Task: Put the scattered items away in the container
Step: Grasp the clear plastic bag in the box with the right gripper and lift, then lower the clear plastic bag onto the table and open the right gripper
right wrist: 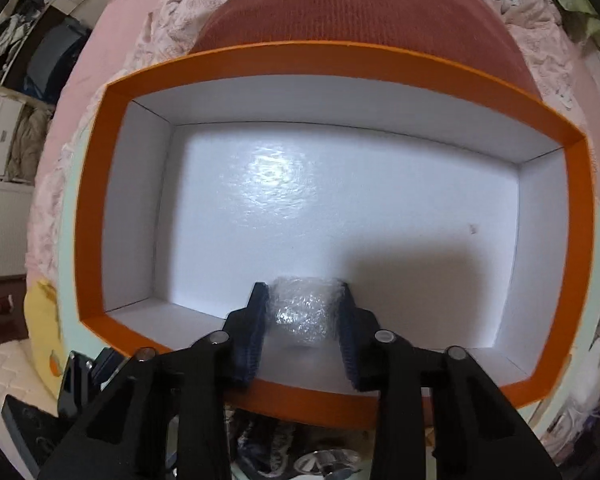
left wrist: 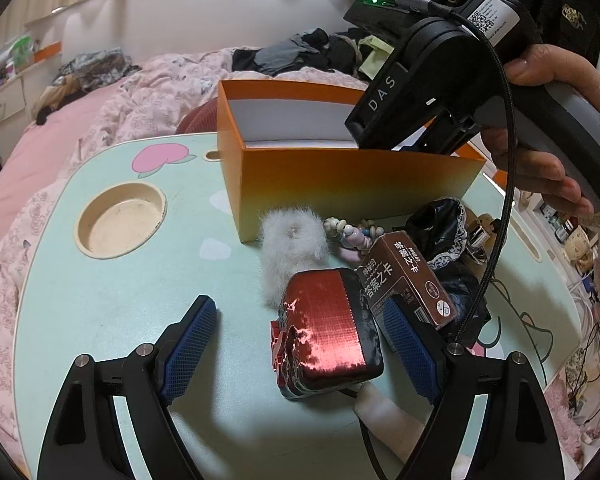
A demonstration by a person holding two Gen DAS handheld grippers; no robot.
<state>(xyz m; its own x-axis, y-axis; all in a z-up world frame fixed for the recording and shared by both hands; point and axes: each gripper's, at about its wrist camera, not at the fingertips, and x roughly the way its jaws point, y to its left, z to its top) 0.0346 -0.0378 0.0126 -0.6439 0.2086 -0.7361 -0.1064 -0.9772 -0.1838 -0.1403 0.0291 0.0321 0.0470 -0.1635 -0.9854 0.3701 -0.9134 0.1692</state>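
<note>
An orange box (left wrist: 340,184) with a white inside stands at the back of the mint-green lap table (left wrist: 100,300). My left gripper (left wrist: 298,308) is open and low over the table. A red sequined pouch (left wrist: 328,328) lies between its fingers, close to the right one and well apart from the left one. The right gripper's black body (left wrist: 420,80), held by a hand, points down into the box. In the right wrist view my right gripper (right wrist: 303,296) is shut on a small bubble-wrapped bundle (right wrist: 300,314) above the box's (right wrist: 92,200) bare white floor, near its front wall.
Beside the pouch lie a white fluffy item (left wrist: 290,244), a brown card box (left wrist: 408,276), a black lace-trimmed pouch (left wrist: 440,228) and a bead string (left wrist: 352,232). A round cup recess (left wrist: 120,220) sits at the table's left. Pink bedding (left wrist: 40,160) surrounds the table.
</note>
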